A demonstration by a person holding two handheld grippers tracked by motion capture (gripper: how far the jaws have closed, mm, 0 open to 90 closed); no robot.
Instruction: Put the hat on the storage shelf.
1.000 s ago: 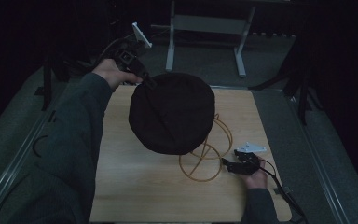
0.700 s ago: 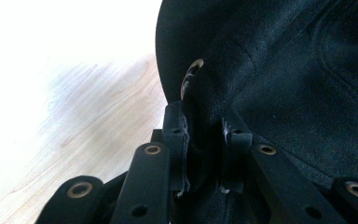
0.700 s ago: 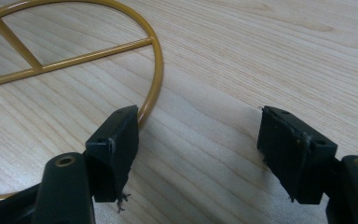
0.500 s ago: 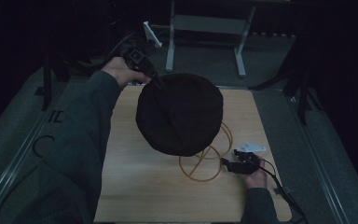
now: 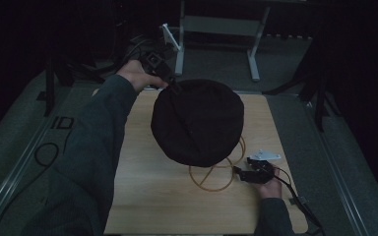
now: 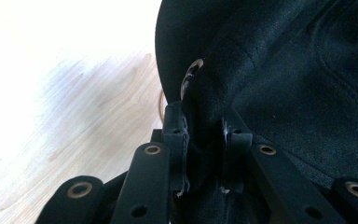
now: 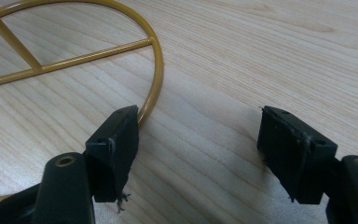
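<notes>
A black fabric hat (image 5: pixel 197 123) hangs over the middle of the wooden table (image 5: pixel 142 196), covering most of a gold wire stand (image 5: pixel 211 183) whose ring base lies on the wood. My left gripper (image 5: pixel 171 86) is at the hat's far left edge, shut on a fold of its brim. In the left gripper view the fabric (image 6: pixel 284 70) is pinched between the jaws of my left gripper (image 6: pixel 204 126). My right gripper (image 5: pixel 241 173) rests low at the ring's right side, open. In the right gripper view the gold ring (image 7: pixel 156 60) passes just by its left jaw, with bare wood between the jaws of my right gripper (image 7: pixel 198 126).
A grey metal frame (image 5: pixel 216 29) stands past the table's far edge. Black cables (image 5: pixel 39 157) lie on the grey floor to the left. A cable (image 5: pixel 300 201) trails from the right gripper toward the table's near right corner. A dark stand (image 5: pixel 320 83) rises at the right.
The left gripper has carried the hat slightly to the right, and the left arm followed. The right gripper has stayed in place and open.
</notes>
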